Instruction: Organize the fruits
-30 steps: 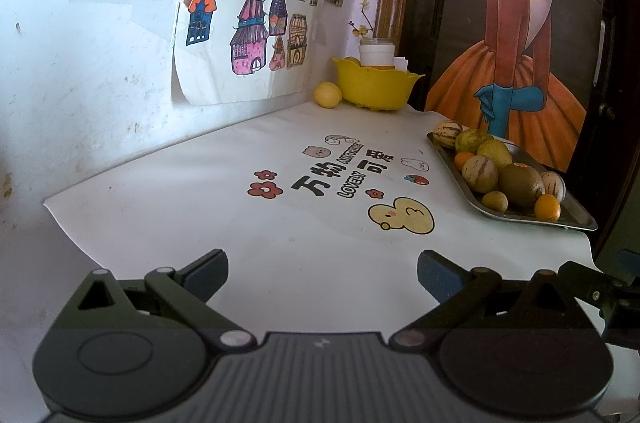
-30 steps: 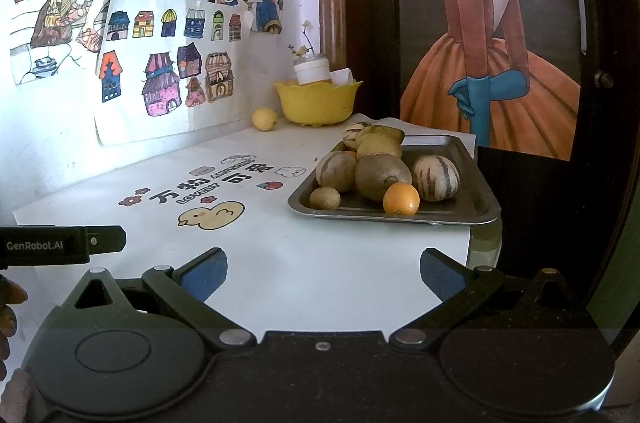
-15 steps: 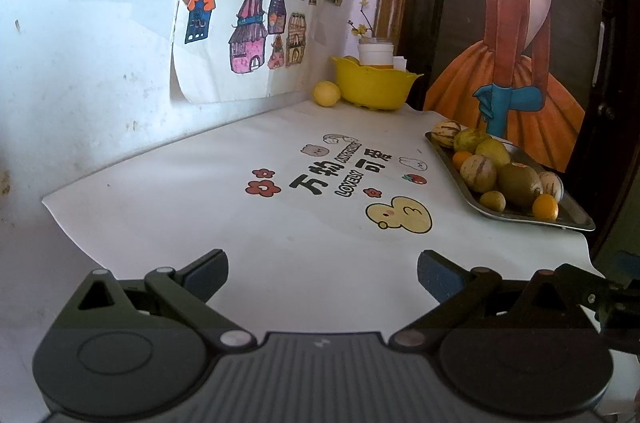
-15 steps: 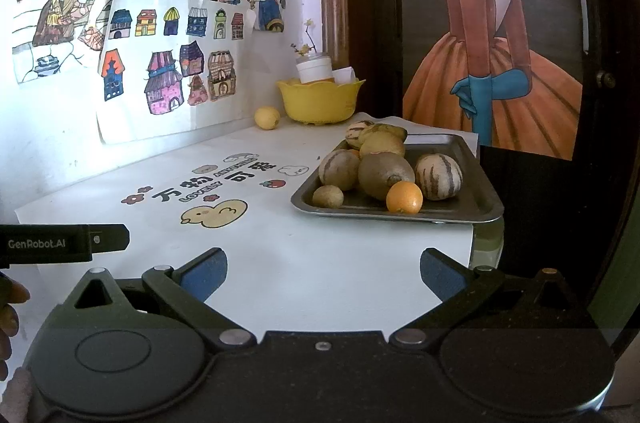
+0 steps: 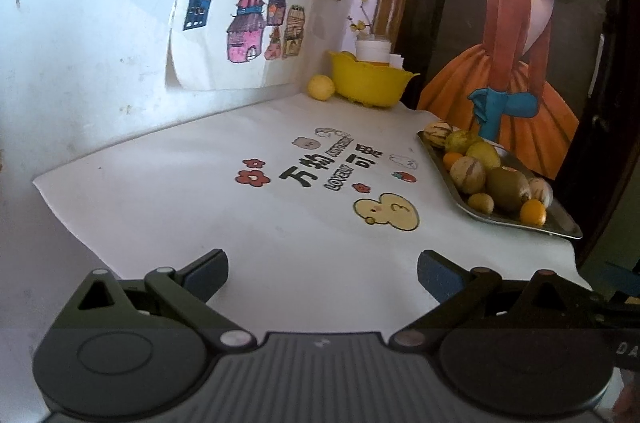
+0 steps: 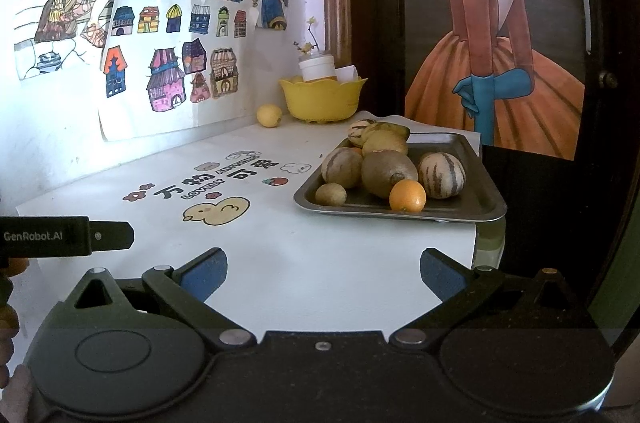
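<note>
A dark metal tray (image 6: 476, 201) at the table's right holds several fruits: striped melons (image 6: 442, 175), a brown kiwi (image 6: 386, 173), a small orange (image 6: 407, 195) and a small brown fruit (image 6: 330, 193). The same tray (image 5: 560, 225) shows at the right in the left wrist view. A yellow bowl (image 6: 322, 99) stands at the back by the wall, with a lemon (image 6: 269, 115) beside it on the table. My right gripper (image 6: 323, 273) is open over the white cloth, short of the tray. My left gripper (image 5: 322, 275) is open too, nothing between its fingers.
A white cloth (image 5: 200, 191) with printed cartoons covers the table. Drawings hang on the wall at left. A white jar (image 6: 318, 67) stands in or behind the yellow bowl. A dark door with a painted figure lies past the table's right edge. The left gripper's body (image 6: 64, 235) shows at left.
Both views have shifted only slightly; the tray looks a little nearer in the right wrist view. Both grippers stay open and the fruits have not moved.
</note>
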{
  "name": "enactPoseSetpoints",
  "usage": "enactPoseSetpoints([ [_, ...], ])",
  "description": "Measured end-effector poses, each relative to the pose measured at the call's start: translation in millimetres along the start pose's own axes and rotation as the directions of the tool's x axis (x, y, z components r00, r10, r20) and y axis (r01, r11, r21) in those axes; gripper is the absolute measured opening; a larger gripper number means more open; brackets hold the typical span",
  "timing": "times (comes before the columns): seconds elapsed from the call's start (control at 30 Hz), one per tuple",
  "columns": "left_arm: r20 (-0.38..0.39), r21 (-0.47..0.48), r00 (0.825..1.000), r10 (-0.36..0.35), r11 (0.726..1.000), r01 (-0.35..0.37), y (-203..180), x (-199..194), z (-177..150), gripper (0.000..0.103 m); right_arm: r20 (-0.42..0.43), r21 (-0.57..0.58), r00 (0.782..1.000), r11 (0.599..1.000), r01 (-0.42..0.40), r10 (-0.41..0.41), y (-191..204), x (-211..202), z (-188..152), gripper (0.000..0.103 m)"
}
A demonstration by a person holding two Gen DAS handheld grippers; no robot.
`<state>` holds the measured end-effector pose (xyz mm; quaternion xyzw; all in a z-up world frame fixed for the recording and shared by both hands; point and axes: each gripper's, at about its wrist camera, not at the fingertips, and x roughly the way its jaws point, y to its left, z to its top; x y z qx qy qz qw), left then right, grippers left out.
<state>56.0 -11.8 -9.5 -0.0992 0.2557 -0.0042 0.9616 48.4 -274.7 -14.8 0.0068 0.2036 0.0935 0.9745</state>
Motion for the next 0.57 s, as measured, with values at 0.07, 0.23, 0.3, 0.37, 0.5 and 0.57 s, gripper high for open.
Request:
enactPoseSetpoints([
  [0.07, 0.003, -0.005, 1.000, -0.005, 1.000, 0.005, -0.8, -0.9, 0.3, 0.102, 0.000, 0.000, 1.000, 1.000, 0.000, 0.000, -0.3, 0.3, 0.7, 0.102],
  [0.23, 0.005, 0.008, 1.000, -0.005, 1.000, 0.005, -2.6, -0.8, 0.0, 0.102, -0.002, 0.000, 1.000, 1.000, -0.001, 0.001, 0.1, 0.4, 0.5, 0.102],
  [0.3, 0.004, 0.010, 1.000, -0.002, 1.000, 0.002, -3.4, -0.4, 0.1, 0.103, -0.004, -0.003, 1.000, 1.000, -0.003, 0.003, -0.3, 0.7, 0.2, 0.102],
  [0.37, 0.005, 0.014, 1.000, 0.001, 1.000, -0.001, -4.1, -0.5, -0.2, 0.103, -0.004, -0.004, 1.000, 1.000, -0.003, 0.003, -0.7, 0.8, 0.0, 0.102],
  [0.5, 0.006, 0.017, 1.000, 0.001, 1.000, -0.001, -4.4, -1.0, -0.7, 0.103, -0.008, -0.007, 1.000, 1.000, -0.005, 0.005, -2.1, 1.6, -0.7, 0.102],
  [0.57, 0.007, 0.017, 1.000, 0.001, 1.000, -0.001, -4.8, -1.0, -0.7, 0.103, -0.009, -0.009, 1.000, 1.000, -0.008, 0.008, -3.8, 1.9, -1.0, 0.102],
])
